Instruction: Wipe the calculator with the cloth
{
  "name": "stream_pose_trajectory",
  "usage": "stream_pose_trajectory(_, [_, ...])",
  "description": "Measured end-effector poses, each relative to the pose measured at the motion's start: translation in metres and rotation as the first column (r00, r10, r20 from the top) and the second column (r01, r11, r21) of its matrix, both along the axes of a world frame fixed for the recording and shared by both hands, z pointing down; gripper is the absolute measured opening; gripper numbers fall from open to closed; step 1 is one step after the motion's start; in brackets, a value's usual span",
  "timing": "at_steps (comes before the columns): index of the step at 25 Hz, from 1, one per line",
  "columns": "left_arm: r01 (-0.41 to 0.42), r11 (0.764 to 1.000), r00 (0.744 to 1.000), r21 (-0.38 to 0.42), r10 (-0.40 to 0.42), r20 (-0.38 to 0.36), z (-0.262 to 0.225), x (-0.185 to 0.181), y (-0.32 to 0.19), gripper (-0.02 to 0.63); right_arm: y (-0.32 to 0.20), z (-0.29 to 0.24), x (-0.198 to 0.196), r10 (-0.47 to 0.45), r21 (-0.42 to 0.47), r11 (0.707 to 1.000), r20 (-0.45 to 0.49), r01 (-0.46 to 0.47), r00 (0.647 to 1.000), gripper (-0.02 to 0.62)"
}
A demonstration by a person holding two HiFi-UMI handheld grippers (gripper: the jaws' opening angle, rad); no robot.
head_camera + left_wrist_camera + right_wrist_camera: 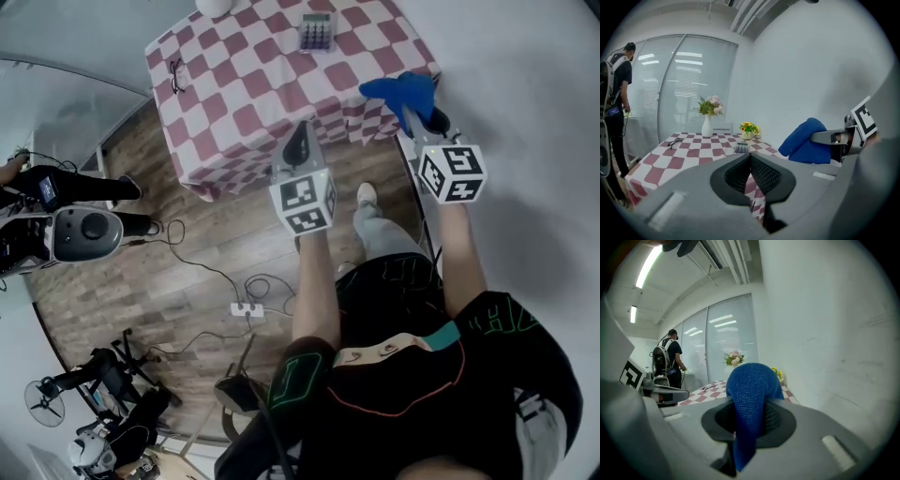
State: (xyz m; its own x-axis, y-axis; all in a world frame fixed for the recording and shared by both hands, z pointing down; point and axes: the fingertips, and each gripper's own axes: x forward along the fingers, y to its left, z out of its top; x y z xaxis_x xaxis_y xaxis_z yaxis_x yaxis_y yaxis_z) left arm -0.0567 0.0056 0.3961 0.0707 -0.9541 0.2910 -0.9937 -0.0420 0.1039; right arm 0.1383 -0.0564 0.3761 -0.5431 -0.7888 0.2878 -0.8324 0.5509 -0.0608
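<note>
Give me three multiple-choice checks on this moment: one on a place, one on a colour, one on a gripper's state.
1. Where is the calculator?
A. on the checked table
B. on the floor
C. on a chair

2. What colour is the cloth?
A. white
B. blue
C. green

3. How is the right gripper?
A. open and empty
B. shut on the calculator
C. shut on the cloth

Answers: 1 A, the head view shows it lying on the checks. 2 B, both gripper views show it blue. 3 C, its own view shows the cloth pinched between the jaws and bulging above them.
</note>
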Motion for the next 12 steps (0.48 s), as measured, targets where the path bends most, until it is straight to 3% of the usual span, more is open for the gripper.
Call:
stream_pose_trajectory(6, [-0.006, 1.0, 1.0, -0.023, 0.006, -0.002, 0.005, 0.012, -0.065, 0.011, -0.074, 0.004, 0.015, 0.025, -0.012, 1.0, 0.009, -0.025, 1.0, 0.069])
stream_pose_trajectory(12, [0.034, 0.999, 0.999, -0.006, -0.034, 0.016, -0.005, 0.0, -0.108, 0.011, -0.129, -0.003, 0.008, 0.012, -0.004, 1.0, 0.029, -0.012, 0.999, 0.069])
